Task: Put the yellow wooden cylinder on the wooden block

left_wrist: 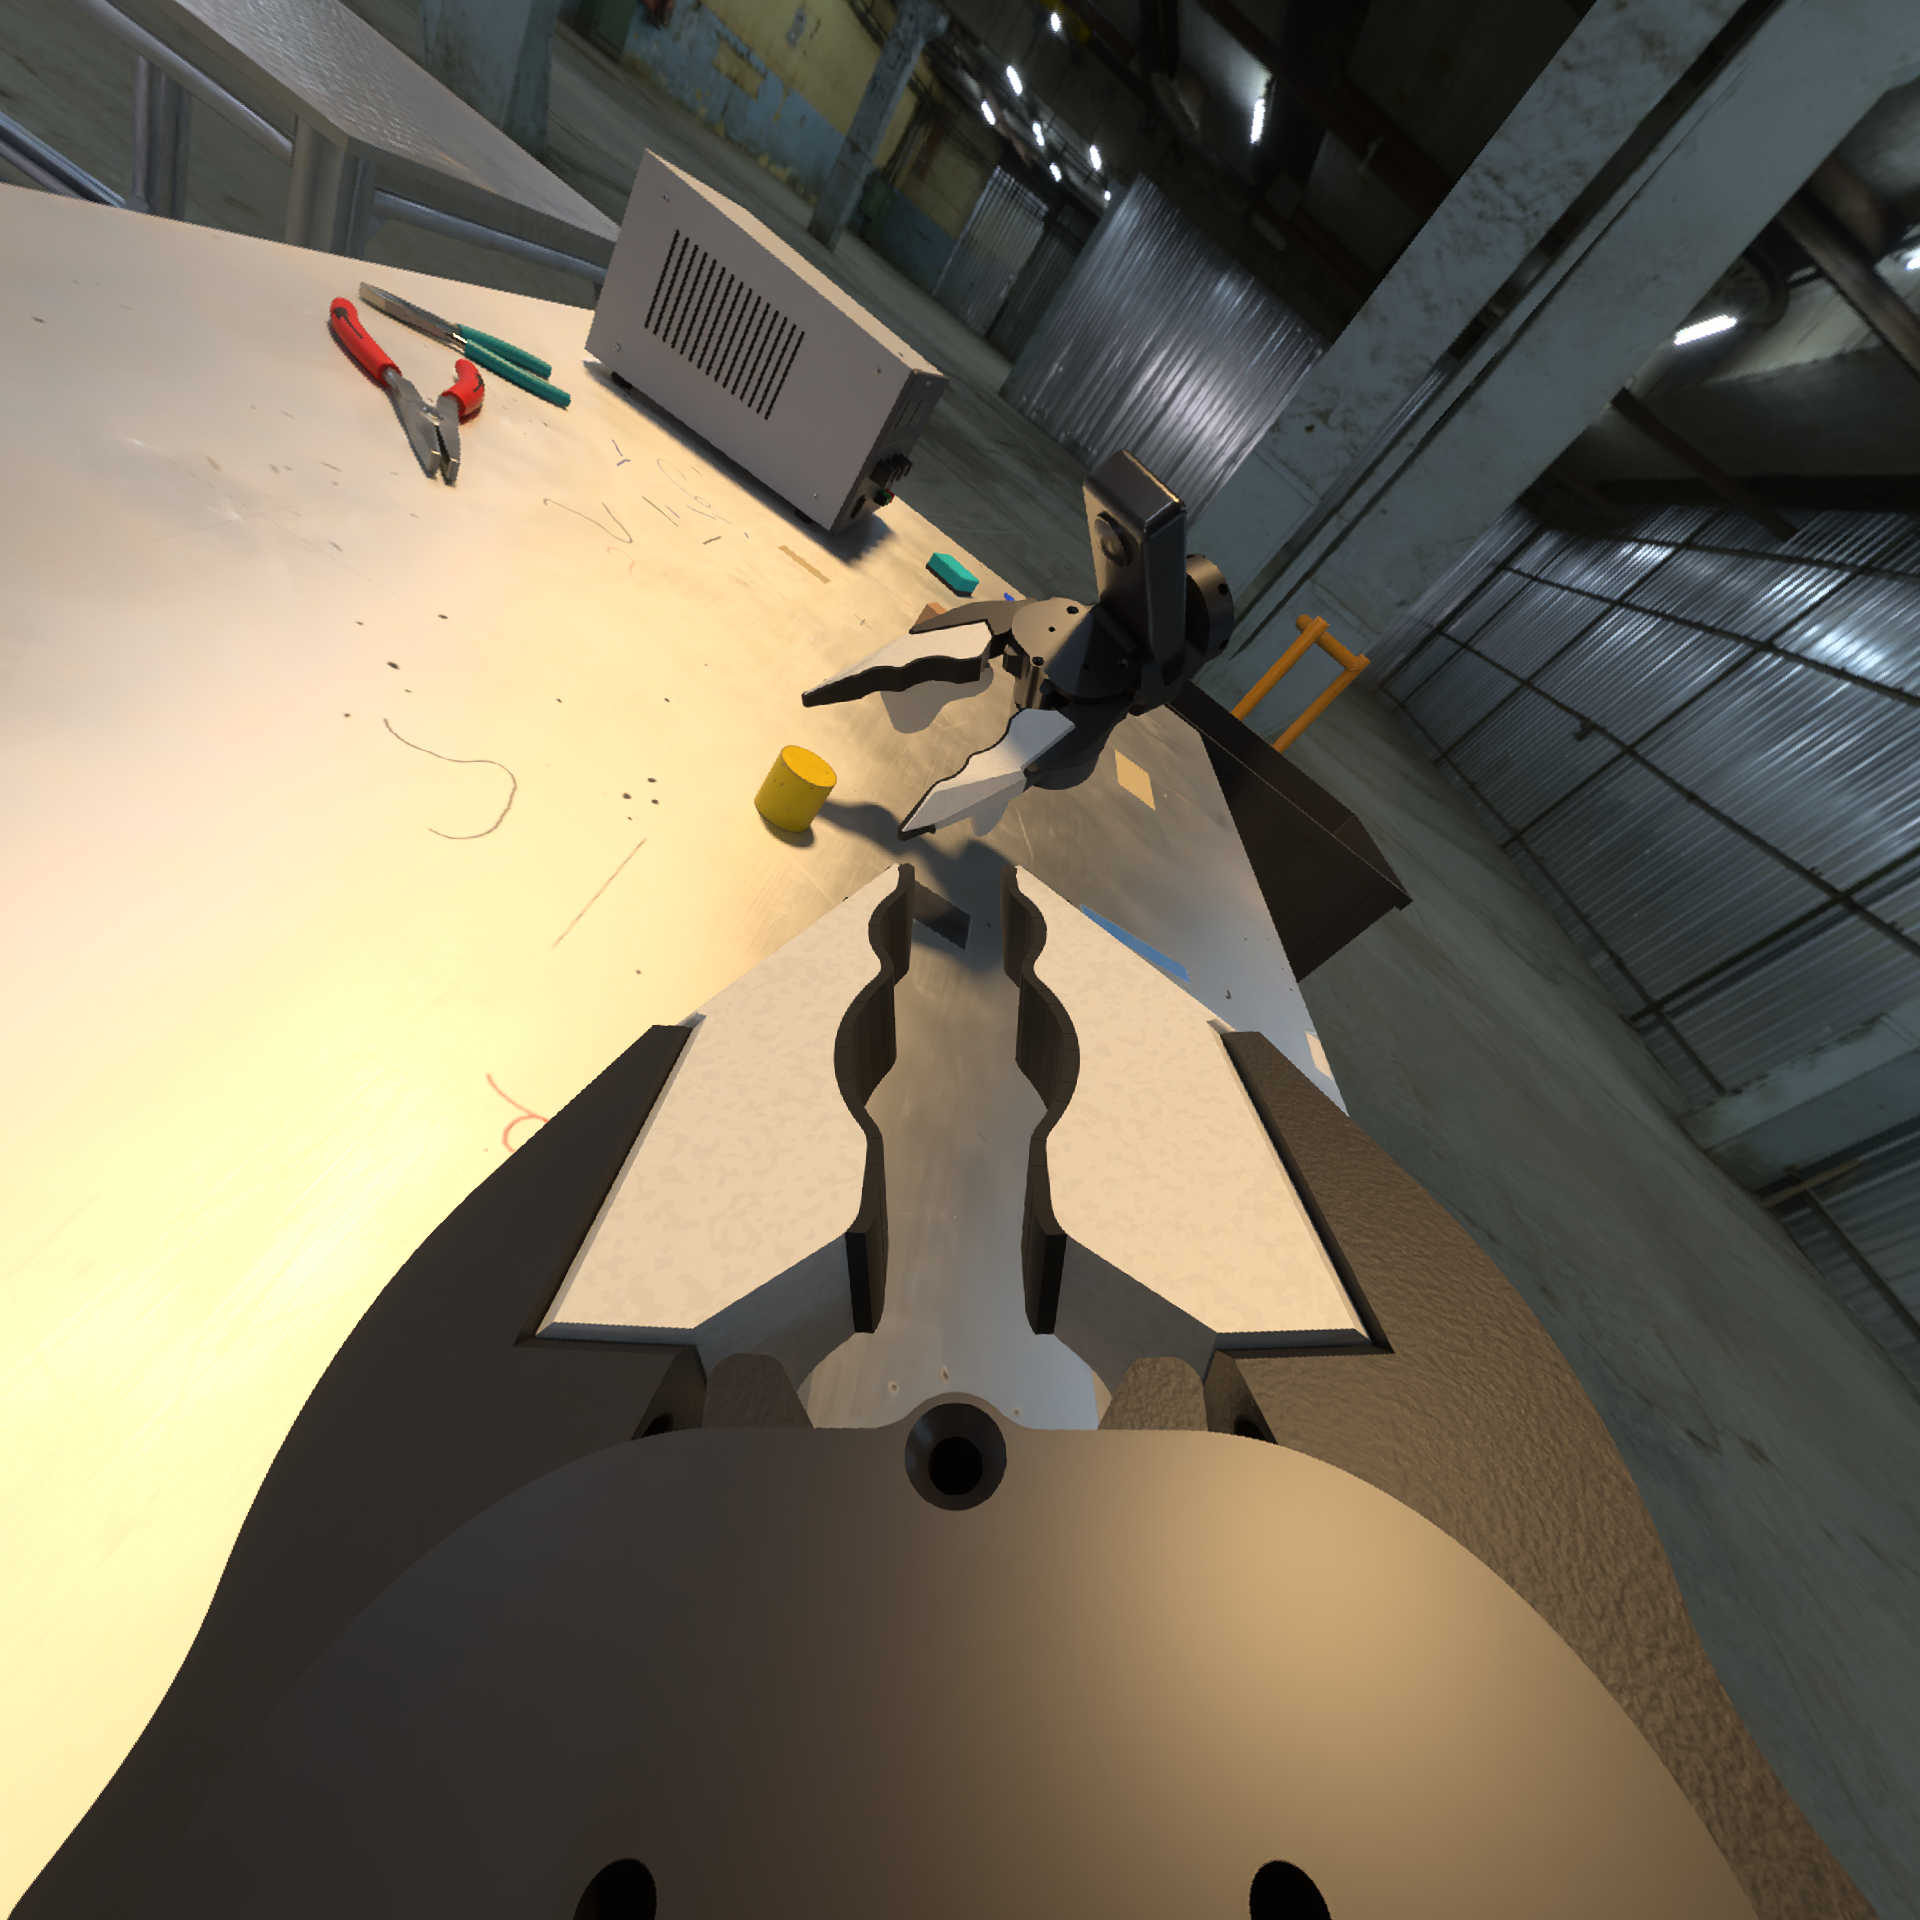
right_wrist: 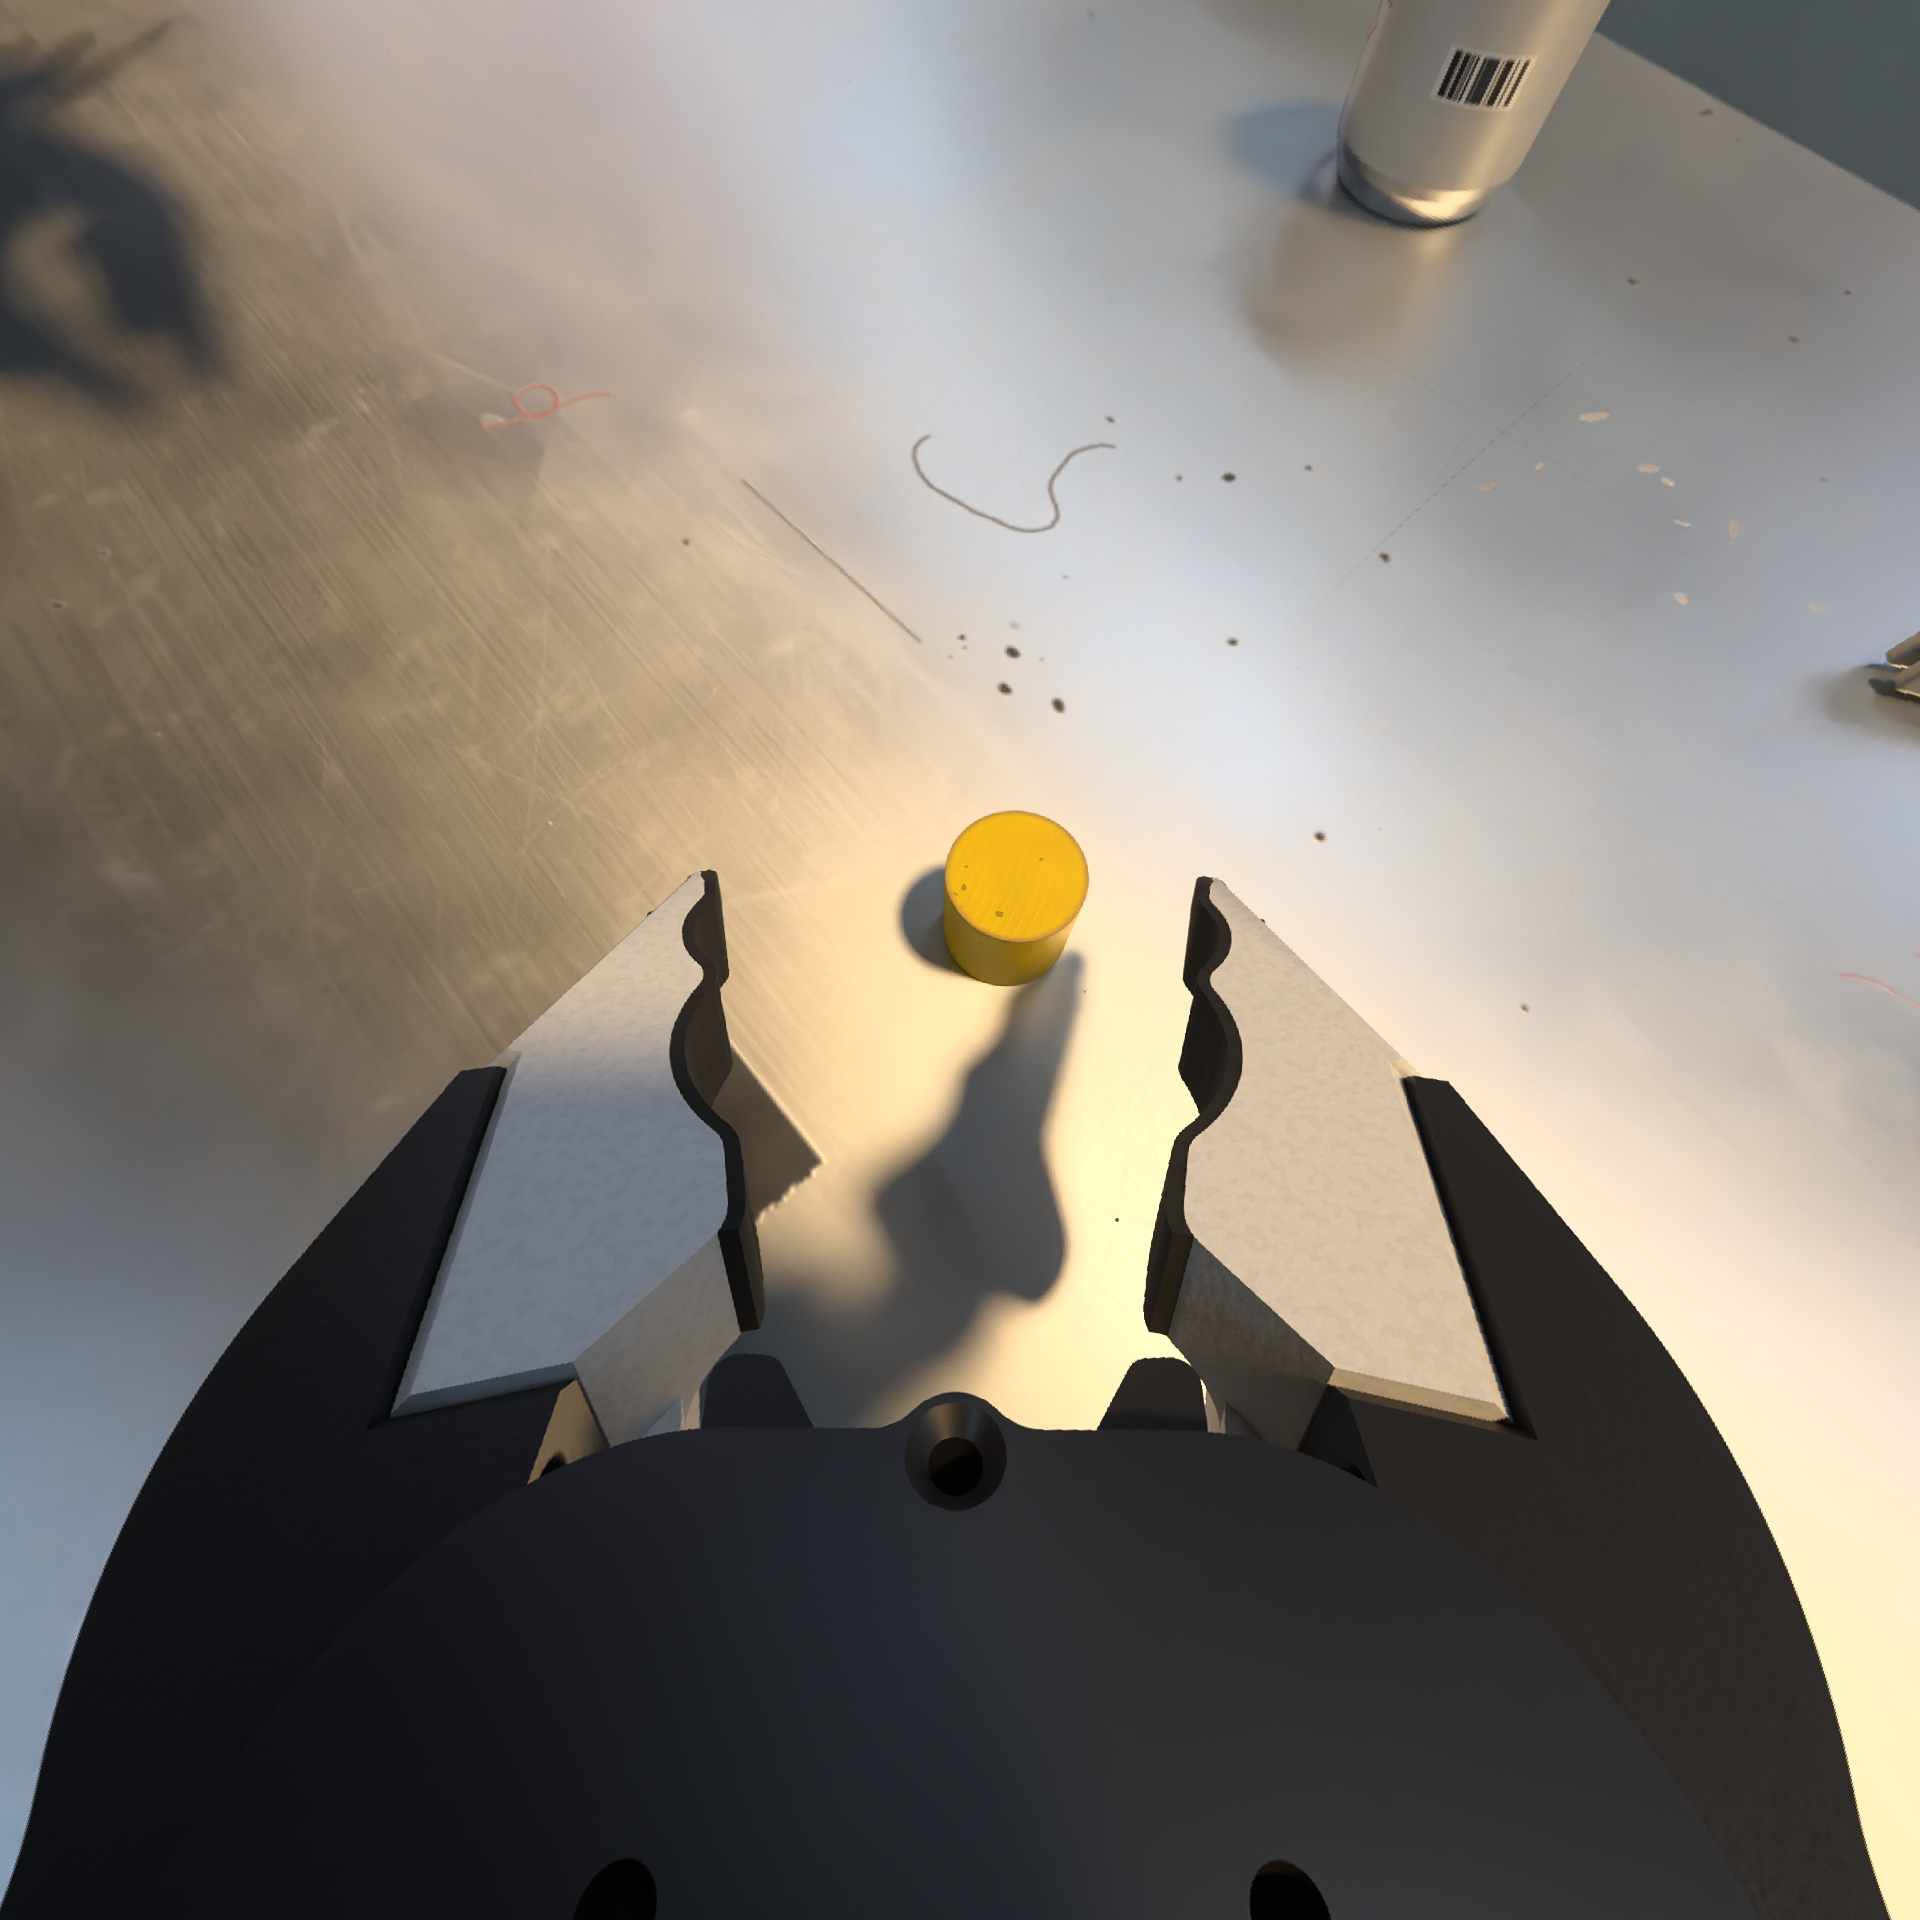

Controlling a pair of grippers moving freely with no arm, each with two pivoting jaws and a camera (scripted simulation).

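Right gripper [right_wrist: 954,883]: jaws wide apart, empty, angled down at the tabletop [right_wrist: 416,623]. Cylinder [right_wrist: 1013,899] stands upright just ahead of the tips, a touch right of the gap's centreline, long axis vertical, flat top up; not yet between the fingers. Gap looks wider than the cylinder, so a short push forward should bracket it. Left gripper [left_wrist: 954,883]: jaws close together with a narrow gap, holding nothing; cylinder [left_wrist: 795,788] lies well ahead of it and to the left, so the right one is clearly nearer. Block: a small tan piece [left_wrist: 933,613] shows behind the right gripper [left_wrist: 862,764], near the far edge beside a teal block [left_wrist: 951,574]; probably the target, cannot confirm. Bare tabletop all round the cylinder. Pliers [left_wrist: 416,390], grey box [left_wrist: 758,353] and can [right_wrist: 1444,114] sit well apart.
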